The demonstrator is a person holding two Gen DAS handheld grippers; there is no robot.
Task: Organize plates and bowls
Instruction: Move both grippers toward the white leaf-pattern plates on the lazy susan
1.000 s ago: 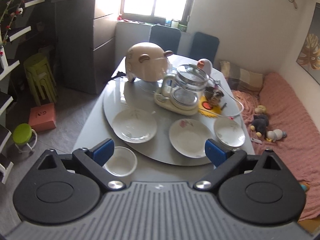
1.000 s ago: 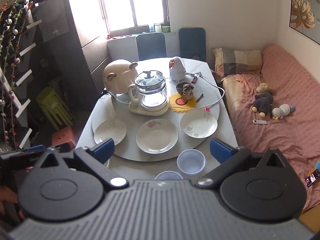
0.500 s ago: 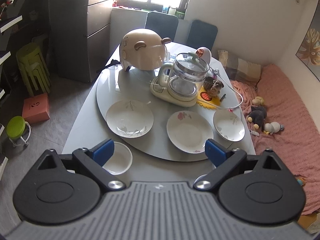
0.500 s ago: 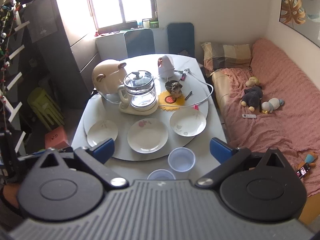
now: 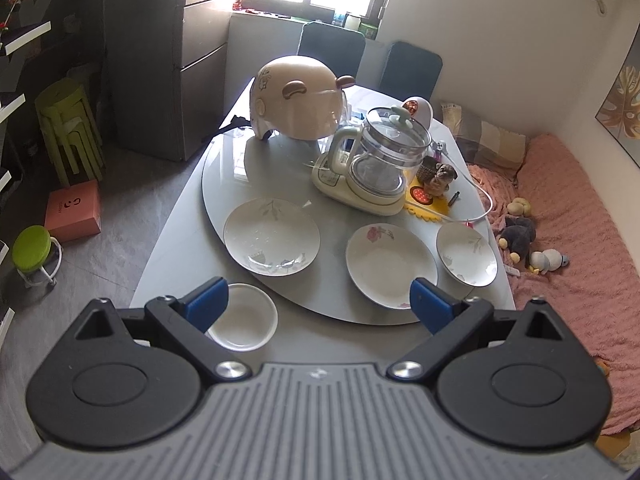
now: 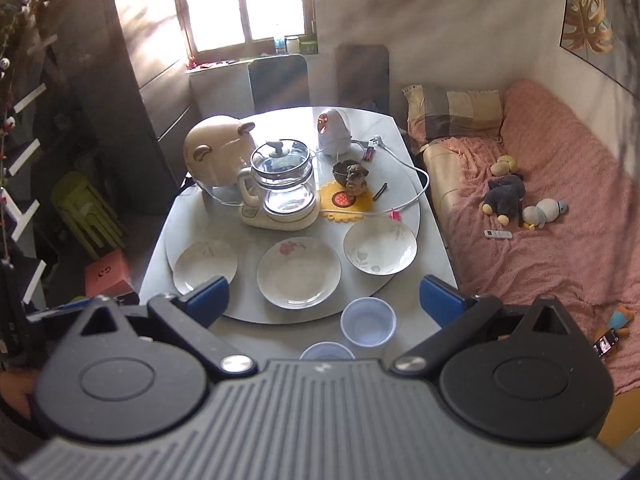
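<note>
Three white plates lie on the grey turntable [image 5: 224,184]: a left plate [image 5: 271,236], a middle plate with a pink flower [image 5: 391,266] and a right plate [image 5: 466,253]. A small white bowl [image 5: 245,317] sits on the table in front of the turntable, by my left gripper's left finger. My left gripper [image 5: 318,304] is open and empty above the near table edge. In the right wrist view the same plates show [image 6: 205,265] [image 6: 299,272] [image 6: 380,245], with two pale blue bowls [image 6: 368,327] [image 6: 326,352] near my open, empty right gripper [image 6: 325,295].
A beige helmet [image 5: 298,104], a glass kettle on its base [image 5: 380,160], a small dog figure on a yellow mat [image 5: 438,178], a white device [image 6: 332,130] and a cable stand at the turntable's back. Two chairs stand behind the table. A pink sofa [image 6: 560,200] is on the right, stools on the left.
Both grippers have shifted a little and the views sit slightly nearer the table. The plates and bowls have not moved. Both grippers stay open.
</note>
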